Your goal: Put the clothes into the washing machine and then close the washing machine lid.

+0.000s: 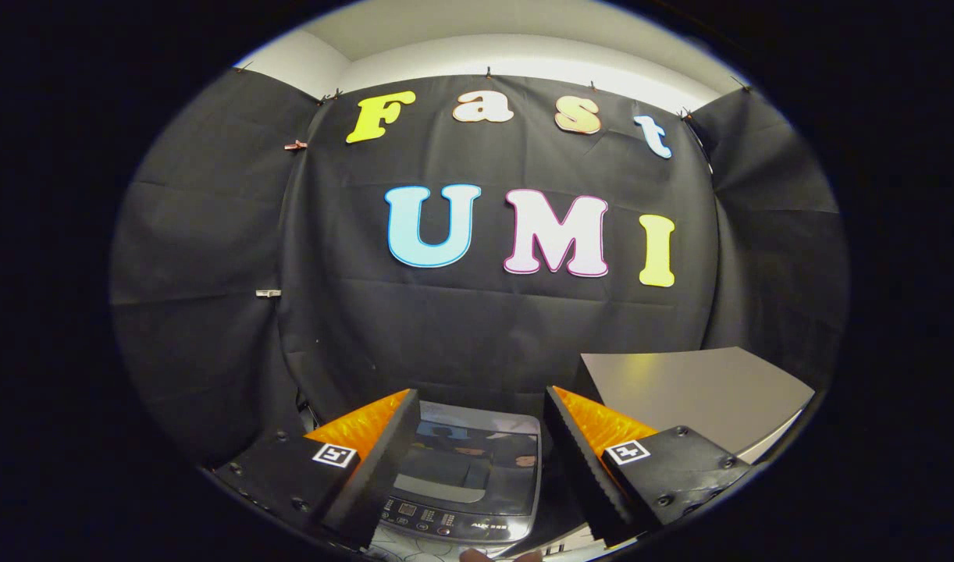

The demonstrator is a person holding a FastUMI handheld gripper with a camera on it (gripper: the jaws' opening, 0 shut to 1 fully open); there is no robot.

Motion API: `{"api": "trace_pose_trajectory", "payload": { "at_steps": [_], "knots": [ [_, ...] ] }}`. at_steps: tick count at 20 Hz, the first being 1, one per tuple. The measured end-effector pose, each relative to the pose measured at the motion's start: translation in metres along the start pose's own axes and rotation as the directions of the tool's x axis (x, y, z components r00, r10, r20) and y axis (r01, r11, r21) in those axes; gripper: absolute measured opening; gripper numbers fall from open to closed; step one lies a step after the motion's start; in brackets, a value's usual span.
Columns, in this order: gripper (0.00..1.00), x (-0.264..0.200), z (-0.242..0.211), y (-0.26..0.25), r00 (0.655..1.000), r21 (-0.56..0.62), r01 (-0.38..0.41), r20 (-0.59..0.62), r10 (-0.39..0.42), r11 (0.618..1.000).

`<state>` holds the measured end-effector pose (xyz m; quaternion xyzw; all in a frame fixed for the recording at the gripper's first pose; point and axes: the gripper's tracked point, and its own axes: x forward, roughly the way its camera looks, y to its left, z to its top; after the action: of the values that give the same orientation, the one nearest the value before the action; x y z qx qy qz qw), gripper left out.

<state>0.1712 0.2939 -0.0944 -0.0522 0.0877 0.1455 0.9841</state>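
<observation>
My gripper (481, 402) is open, held high above the scene with nothing between its fingers. Below and beyond the fingers stands a grey top-loading washing machine (465, 476), seen from above. Its dark glossy lid (477, 457) lies flat and reflects the booth wall. A control panel (446, 519) with buttons runs along the machine's near edge. I see no clothes.
A grey table top (695, 390) stands to the right of the washing machine, beyond the right finger. Black cloth walls close the booth behind and on both sides. A fingertip of a person (477, 556) shows just below the machine's panel.
</observation>
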Motion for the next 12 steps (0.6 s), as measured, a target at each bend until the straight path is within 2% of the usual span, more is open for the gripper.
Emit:
{"api": "trace_pose_trajectory", "payload": {
  "at_steps": [12],
  "knots": [
    [1.00, -0.047, 0.042, -0.008, 0.999, 0.025, -0.010, 0.053, 0.009, 1.000]
  ]
}}
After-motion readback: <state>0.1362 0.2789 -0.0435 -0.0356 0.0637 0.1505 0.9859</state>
